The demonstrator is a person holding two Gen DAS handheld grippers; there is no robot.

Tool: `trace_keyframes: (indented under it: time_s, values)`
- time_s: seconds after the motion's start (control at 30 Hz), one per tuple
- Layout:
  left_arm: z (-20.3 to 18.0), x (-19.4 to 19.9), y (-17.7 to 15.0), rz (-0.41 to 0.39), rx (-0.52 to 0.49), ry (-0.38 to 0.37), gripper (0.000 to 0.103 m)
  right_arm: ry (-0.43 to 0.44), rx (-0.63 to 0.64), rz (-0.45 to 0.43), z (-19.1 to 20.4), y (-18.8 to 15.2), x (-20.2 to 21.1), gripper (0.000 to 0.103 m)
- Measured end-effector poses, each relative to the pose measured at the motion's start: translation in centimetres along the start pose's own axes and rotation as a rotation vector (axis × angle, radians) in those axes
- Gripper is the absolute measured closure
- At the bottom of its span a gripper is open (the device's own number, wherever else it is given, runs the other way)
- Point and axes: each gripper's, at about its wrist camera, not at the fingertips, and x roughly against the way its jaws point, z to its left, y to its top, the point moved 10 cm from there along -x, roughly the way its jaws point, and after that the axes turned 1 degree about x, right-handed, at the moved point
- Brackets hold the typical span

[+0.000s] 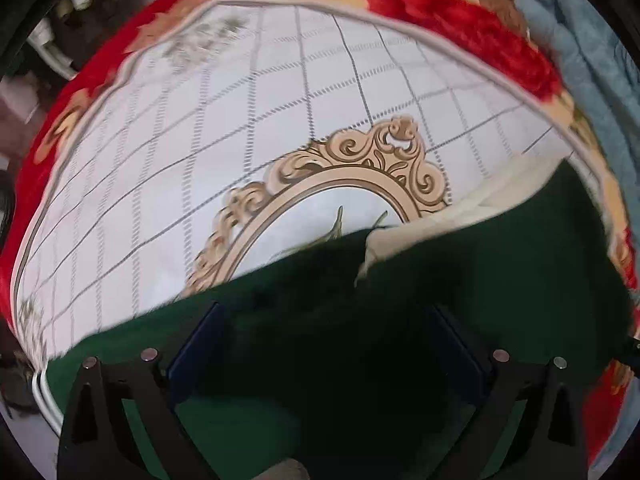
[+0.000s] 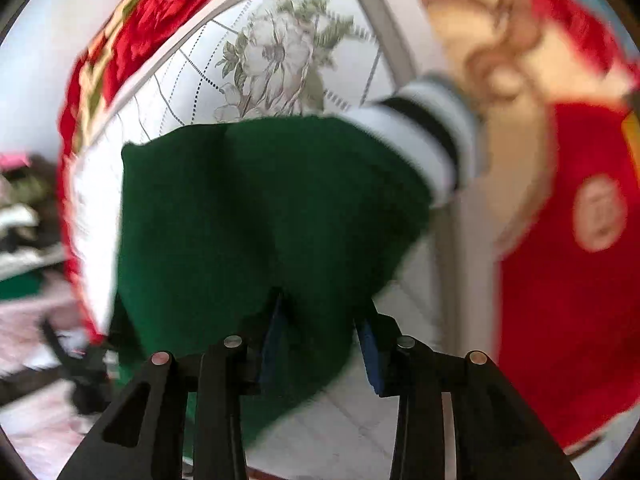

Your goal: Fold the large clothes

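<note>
A dark green garment with a cream lining lies on a white quilted mat. In the left wrist view the green cloth [image 1: 460, 280] covers the lower right, its cream inner edge [image 1: 480, 204] turned up. My left gripper [image 1: 324, 344] is open, its blue pads spread wide over the green cloth. In the right wrist view my right gripper [image 2: 320, 336] is shut on a fold of the green garment [image 2: 260, 208], which hangs in front of it. The sleeve's white and black striped cuff [image 2: 428, 140] sticks out to the upper right.
The white mat [image 1: 200, 140] has a grey grid and a gold ornate frame print [image 1: 360, 168]. It lies on a red floral blanket [image 1: 460, 12]. A light blue cloth [image 1: 580, 60] is at the right. A red item with a pale round badge [image 2: 580, 260] lies right of the mat.
</note>
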Motion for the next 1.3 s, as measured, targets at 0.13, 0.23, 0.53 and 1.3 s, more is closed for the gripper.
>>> trace_keyframes:
  time_s: [0.13, 0.23, 0.53, 1.3]
  values:
    - [2.7, 2.3, -2.9, 0.018, 0.104, 0.030, 0.000, 0.032, 0.080, -0.088, 5.4, 1.2, 4.2, 0.065]
    - [5.0, 1.0, -4.1, 0.054, 0.179, 0.072, 0.000, 0.118, 0.180, -0.021, 11.2, 2.3, 2.0, 0.065]
    - [11.6, -5.7, -4.3, 0.128, 0.340, 0.090, 0.000, -0.121, 0.414, 0.068, 22.4, 9.4, -14.2, 0.065]
    - [-6.8, -5.2, -4.7, 0.131, 0.004, -0.006, 0.000, 0.224, -0.125, -0.100, -1.7, 4.1, -1.0, 0.015]
